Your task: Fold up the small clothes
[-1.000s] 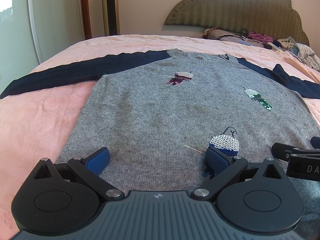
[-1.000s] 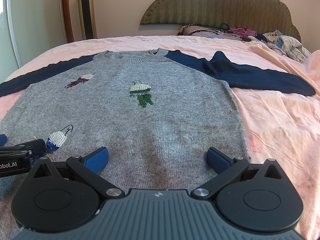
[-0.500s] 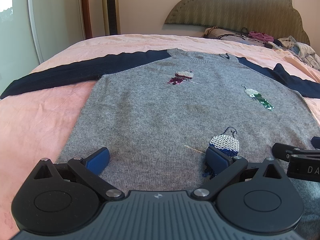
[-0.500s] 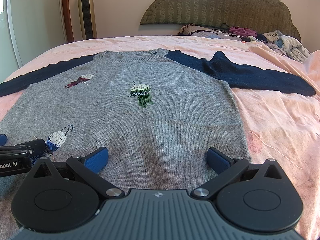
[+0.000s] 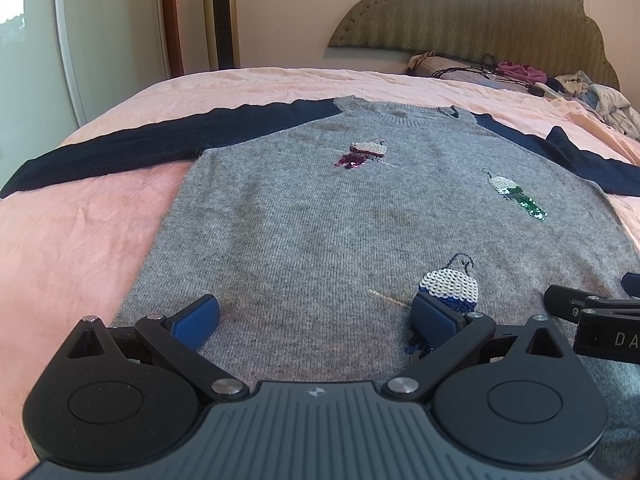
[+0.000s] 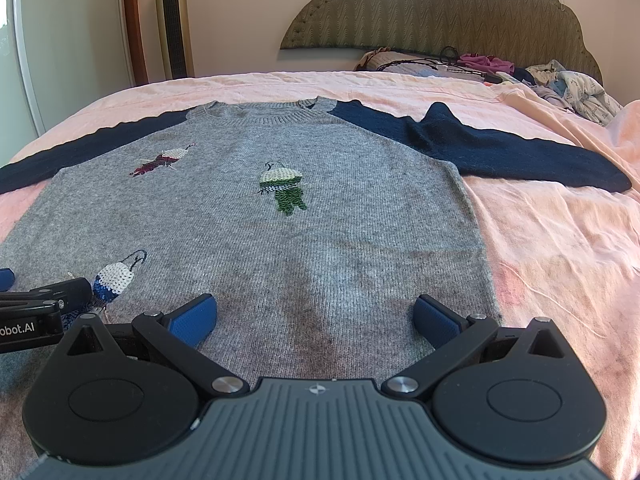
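Observation:
A grey knit sweater (image 5: pixel 304 224) (image 6: pixel 320 248) with navy sleeves and sequin patches lies flat, front up, on the pink bed. Its left sleeve (image 5: pixel 120 156) stretches out to the left and its right sleeve (image 6: pixel 520 152) to the right. My left gripper (image 5: pixel 314 318) is open over the lower left part of the hem, nothing between its blue pads. My right gripper (image 6: pixel 314 318) is open over the lower right part of the hem, also empty. Each gripper shows at the edge of the other's view.
The pink bedsheet (image 6: pixel 560 248) is bare on both sides of the sweater. A heap of clothes and cables (image 6: pixel 480 66) lies by the padded headboard (image 5: pixel 480 16). A tower fan (image 6: pixel 174 20) stands by the wall at the back left.

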`<state>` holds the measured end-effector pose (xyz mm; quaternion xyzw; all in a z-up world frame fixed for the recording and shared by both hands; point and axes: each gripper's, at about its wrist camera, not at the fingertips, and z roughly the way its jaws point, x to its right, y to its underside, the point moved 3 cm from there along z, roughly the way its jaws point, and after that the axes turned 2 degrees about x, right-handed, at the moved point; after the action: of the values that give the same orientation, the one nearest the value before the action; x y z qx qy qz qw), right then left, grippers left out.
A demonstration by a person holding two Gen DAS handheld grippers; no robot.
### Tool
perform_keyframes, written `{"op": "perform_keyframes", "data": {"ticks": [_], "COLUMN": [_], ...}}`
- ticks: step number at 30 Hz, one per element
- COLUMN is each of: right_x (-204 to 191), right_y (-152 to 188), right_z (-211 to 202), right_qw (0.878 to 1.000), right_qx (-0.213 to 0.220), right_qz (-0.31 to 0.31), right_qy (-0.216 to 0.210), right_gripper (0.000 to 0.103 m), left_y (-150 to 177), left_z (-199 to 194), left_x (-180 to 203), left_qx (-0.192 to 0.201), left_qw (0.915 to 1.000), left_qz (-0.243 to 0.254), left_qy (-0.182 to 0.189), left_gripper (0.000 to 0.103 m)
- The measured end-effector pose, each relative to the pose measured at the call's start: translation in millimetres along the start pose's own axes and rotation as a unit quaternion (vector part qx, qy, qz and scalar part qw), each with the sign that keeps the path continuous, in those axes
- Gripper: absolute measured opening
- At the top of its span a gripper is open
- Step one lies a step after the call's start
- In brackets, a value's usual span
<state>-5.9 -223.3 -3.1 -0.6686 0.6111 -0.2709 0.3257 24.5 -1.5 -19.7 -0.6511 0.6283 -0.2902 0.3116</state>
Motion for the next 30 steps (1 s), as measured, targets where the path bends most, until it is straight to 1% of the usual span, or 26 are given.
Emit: {"op": "perform_keyframes", "data": {"ticks": [30], "right_x": [-1.1], "right_y": [-0.1], "right_z": [4.0], "right_qw": [1.000], "right_qx": [-0.003], "right_qz": [-0.006], "right_qy": [0.004], "right_gripper": [0.103], "left_y": [-0.4], "left_z": [-0.2], "left_x": [0.7], "left_qx": [-0.001], "left_qw": [1.0000], "left_qz": [0.001], "left_qy": [-0.004], "left_gripper": [0.103]}}
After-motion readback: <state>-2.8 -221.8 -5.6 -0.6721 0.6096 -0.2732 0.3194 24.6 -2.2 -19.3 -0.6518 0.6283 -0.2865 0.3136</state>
